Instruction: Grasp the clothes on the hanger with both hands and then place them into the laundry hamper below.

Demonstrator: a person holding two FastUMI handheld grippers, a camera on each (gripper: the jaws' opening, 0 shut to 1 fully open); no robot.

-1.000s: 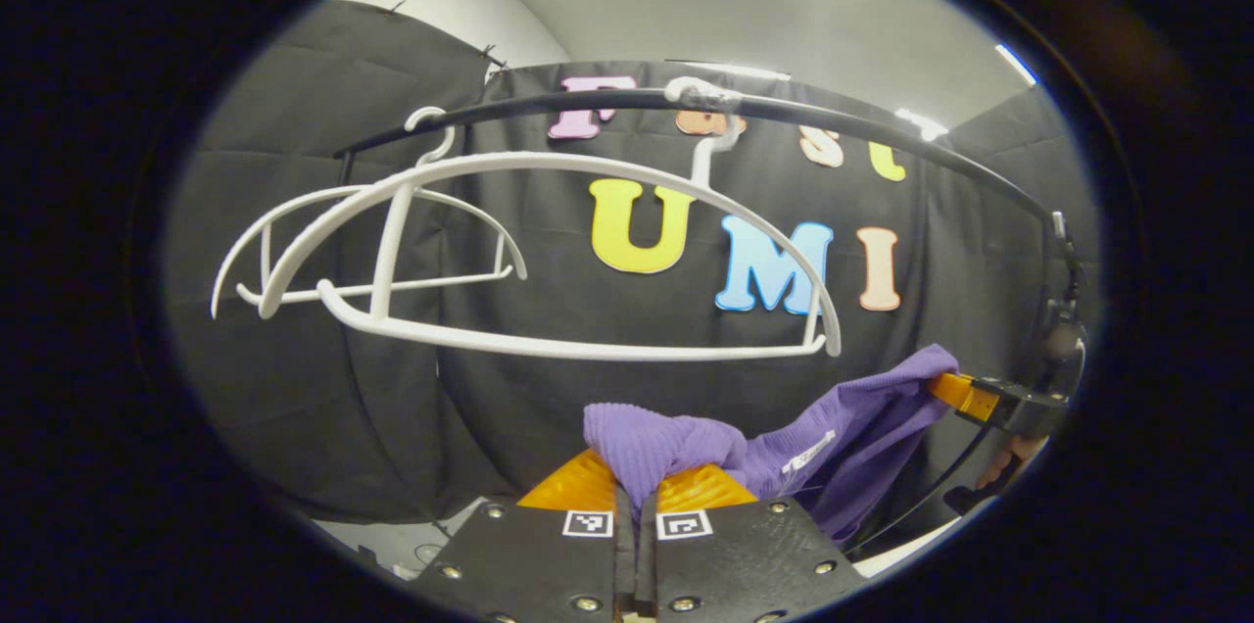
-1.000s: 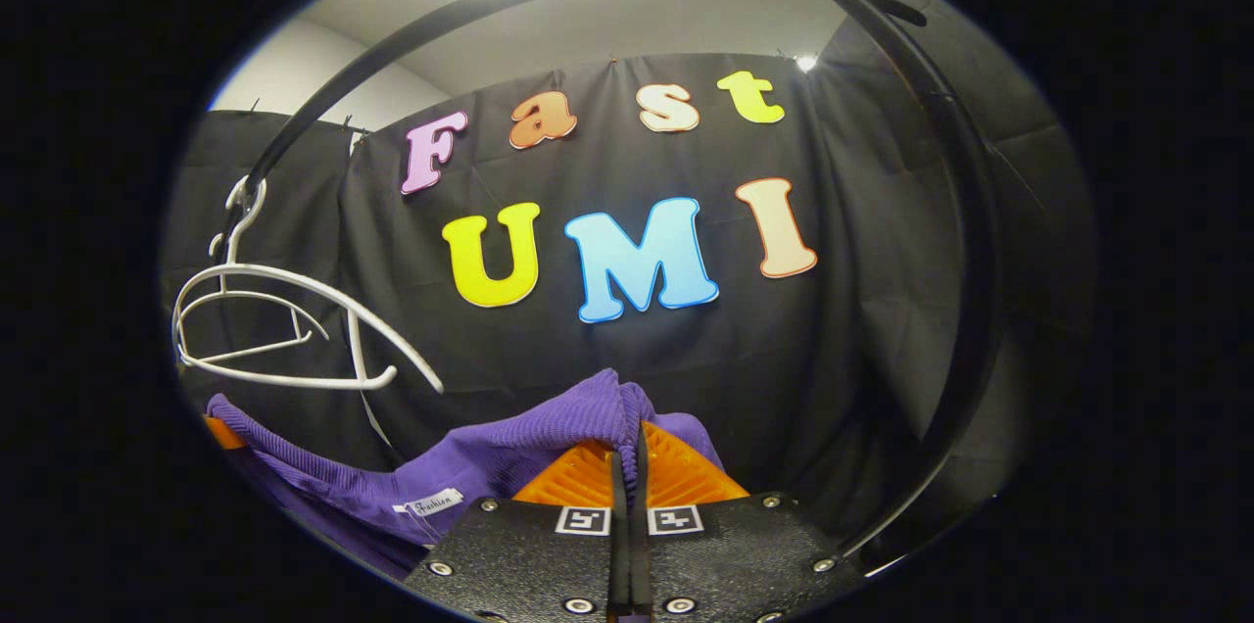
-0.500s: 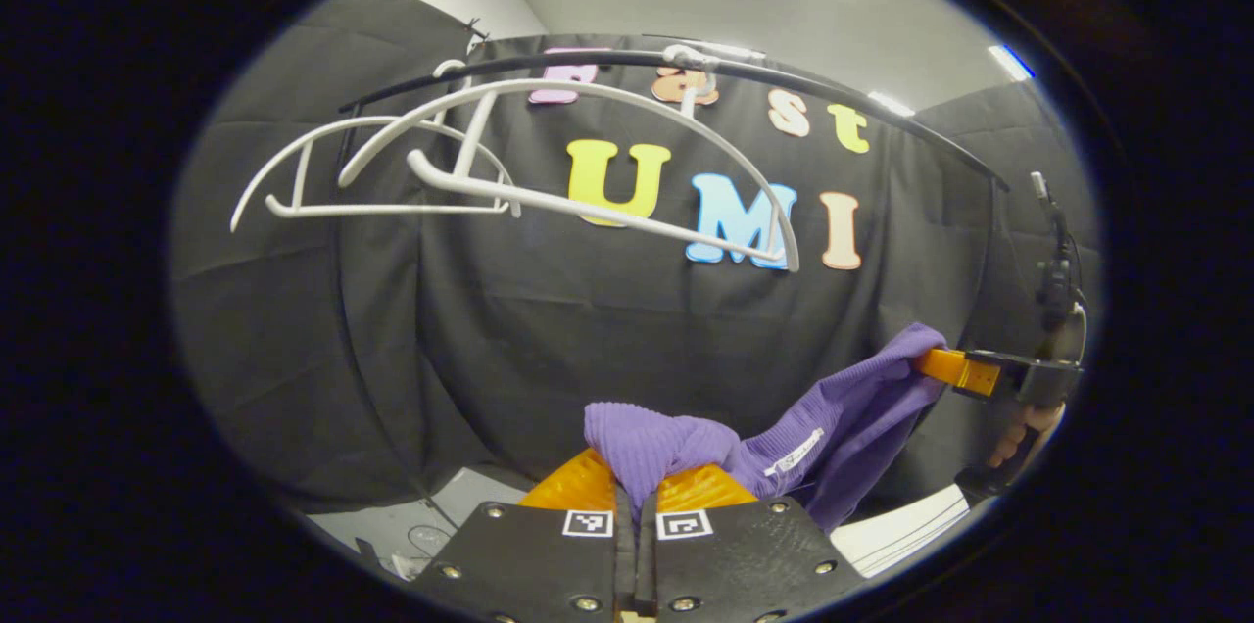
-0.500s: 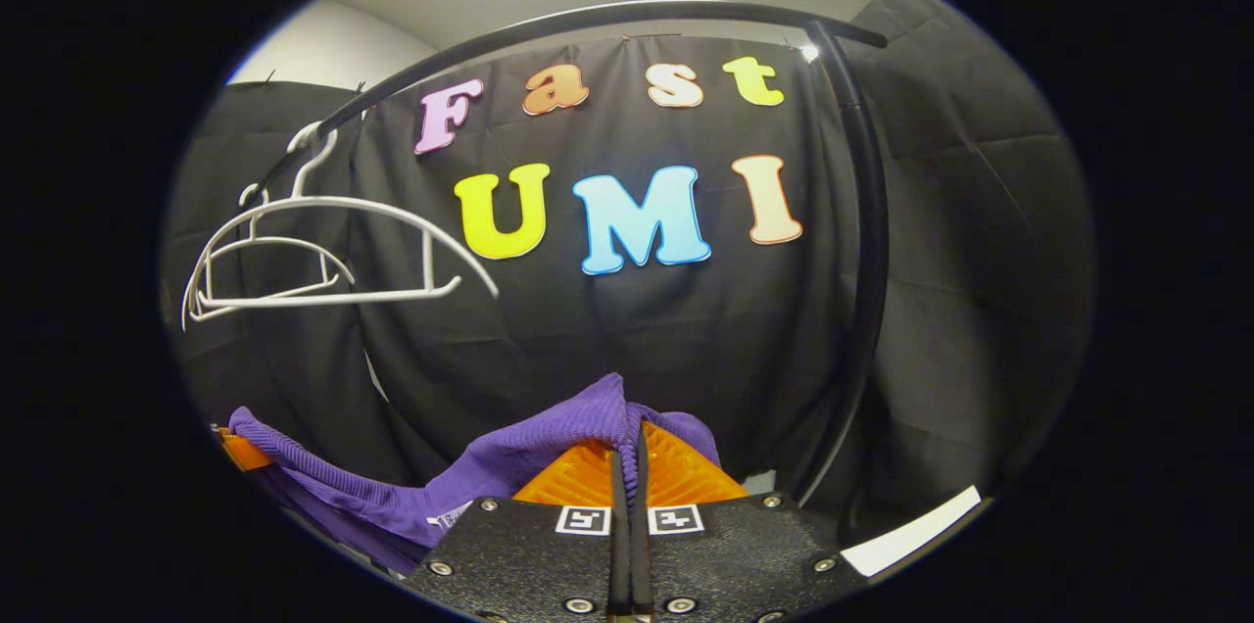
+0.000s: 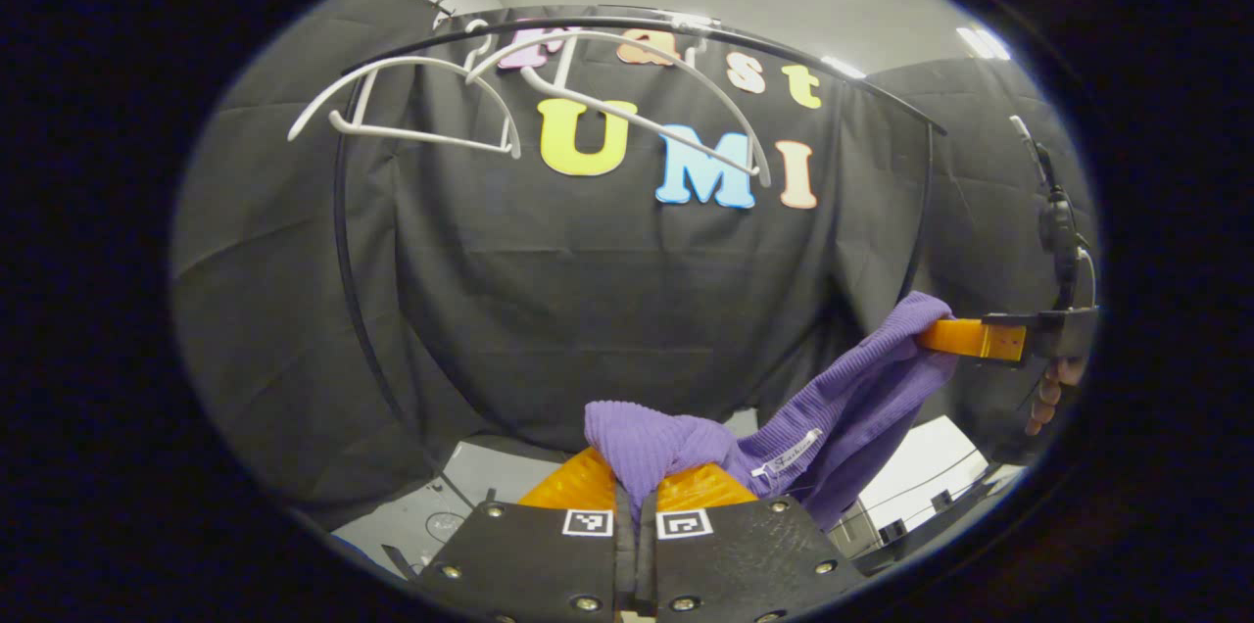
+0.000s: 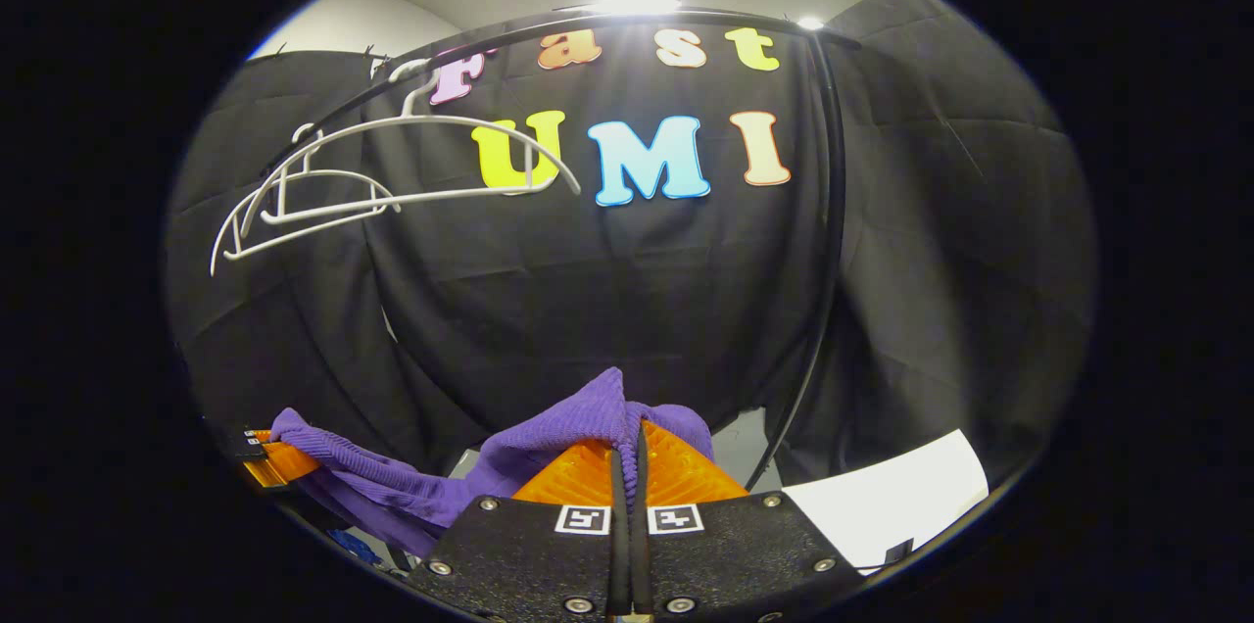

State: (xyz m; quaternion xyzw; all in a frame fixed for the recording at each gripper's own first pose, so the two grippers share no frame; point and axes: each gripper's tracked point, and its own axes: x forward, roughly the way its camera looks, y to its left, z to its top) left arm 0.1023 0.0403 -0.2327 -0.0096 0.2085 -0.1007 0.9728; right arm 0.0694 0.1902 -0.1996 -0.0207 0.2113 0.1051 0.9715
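A purple top (image 5: 833, 417) hangs in the air, stretched between two grippers, well below two bare white hangers (image 5: 627, 94) on a curved black rail (image 5: 647, 23). In the left gripper view, the left gripper (image 5: 635, 491) has both fingers clenched on a bunched fold of the top, and the right gripper (image 5: 965, 337) pinches the far end of the cloth at the right edge, with a hand (image 5: 1050, 393) behind it. In the right gripper view, the right gripper (image 6: 627, 466) is clamped on another fold, and the top (image 6: 411, 491) sags leftward to the left gripper (image 6: 269, 456). The hangers (image 6: 382, 182) sit high on the left.
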